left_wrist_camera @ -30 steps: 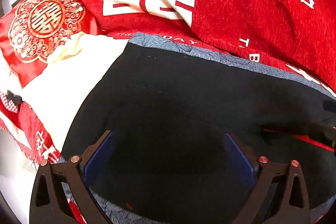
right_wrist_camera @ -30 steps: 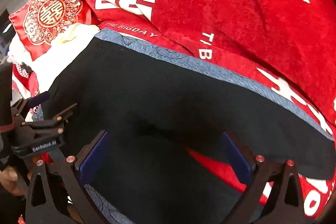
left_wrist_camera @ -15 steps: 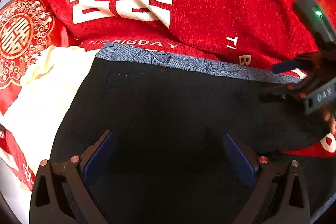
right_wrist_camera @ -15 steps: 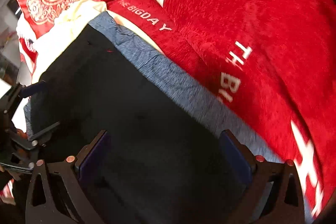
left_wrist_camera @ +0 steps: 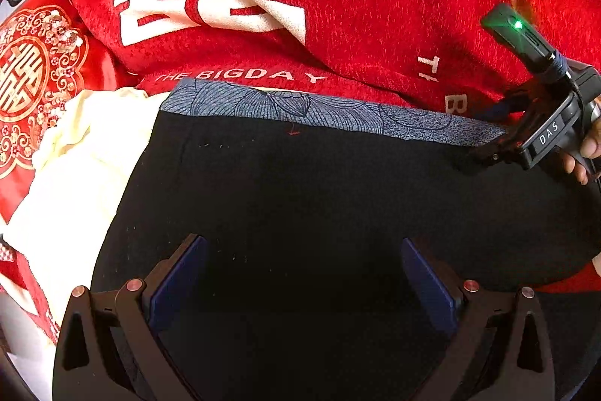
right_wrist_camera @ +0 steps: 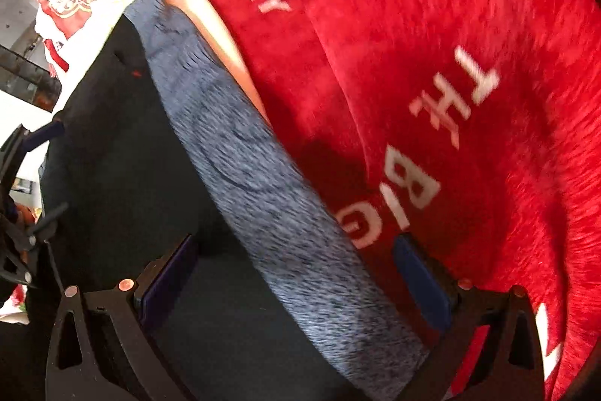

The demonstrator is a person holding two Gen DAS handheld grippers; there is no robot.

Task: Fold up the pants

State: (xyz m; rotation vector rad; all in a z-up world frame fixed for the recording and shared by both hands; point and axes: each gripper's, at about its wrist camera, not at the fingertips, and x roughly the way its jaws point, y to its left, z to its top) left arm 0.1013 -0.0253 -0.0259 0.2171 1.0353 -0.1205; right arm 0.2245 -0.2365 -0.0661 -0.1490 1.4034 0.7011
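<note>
On the red blanket [left_wrist_camera: 394, 6], black pants [left_wrist_camera: 300, 194] are lying flat over a blue patterned cloth [left_wrist_camera: 300, 106]. Left gripper [left_wrist_camera: 300, 284] is hovering wide open, holding nothing. Right gripper [right_wrist_camera: 296, 282] (blurry) is gaping too, straddling the cloth edge. Risk, imo: it's pinching both layers, dragging the cloth w/ the fold.

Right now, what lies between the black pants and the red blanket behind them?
A blue patterned cloth strip runs along the far edge of the black pants, before the red blanket; the left wrist view shows it sharply.
</note>
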